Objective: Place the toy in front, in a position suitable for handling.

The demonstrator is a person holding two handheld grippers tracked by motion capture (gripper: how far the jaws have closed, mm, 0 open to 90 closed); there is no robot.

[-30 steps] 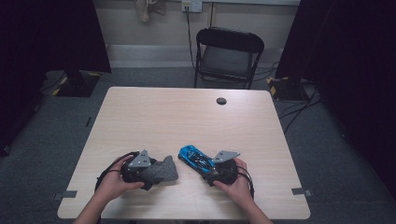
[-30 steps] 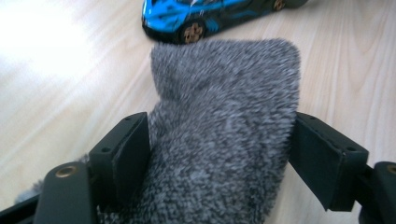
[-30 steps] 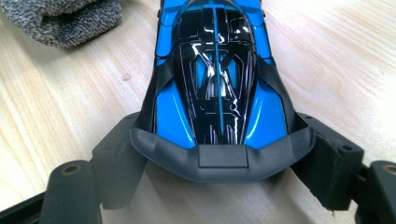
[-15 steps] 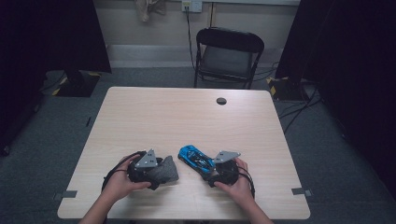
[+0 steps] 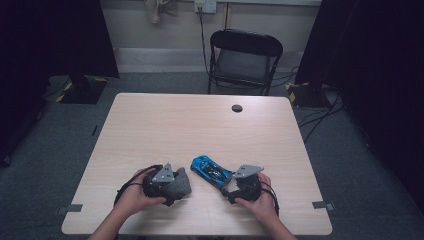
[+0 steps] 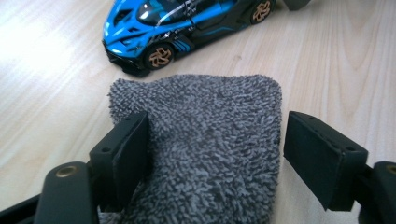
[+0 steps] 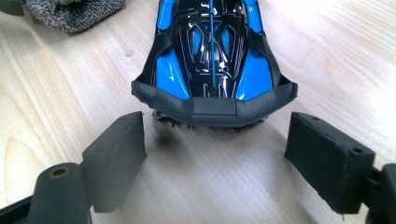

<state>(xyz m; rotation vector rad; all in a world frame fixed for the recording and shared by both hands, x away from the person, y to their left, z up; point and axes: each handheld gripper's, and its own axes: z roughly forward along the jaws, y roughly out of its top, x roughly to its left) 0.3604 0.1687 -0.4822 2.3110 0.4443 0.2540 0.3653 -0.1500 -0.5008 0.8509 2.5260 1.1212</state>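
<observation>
Looking forward and down from above the near edge of the surface (image 5: 200,125), well back. Riding low on each tool, close over the wood, facing the blue toy car (image 6: 182,28) from opposite sides. Shared: car, grey cloth (image 6: 205,154).

1. Left tongs (image 6: 212,149): two matte black block jaws, each with a small screw hole on its face.
2. A brass-ringed pivot sits behind the left-hand jaw.
3. Right tongs (image 7: 215,154): the same black build.
4. Each carries a grey three-cornered plate on top.
</observation>
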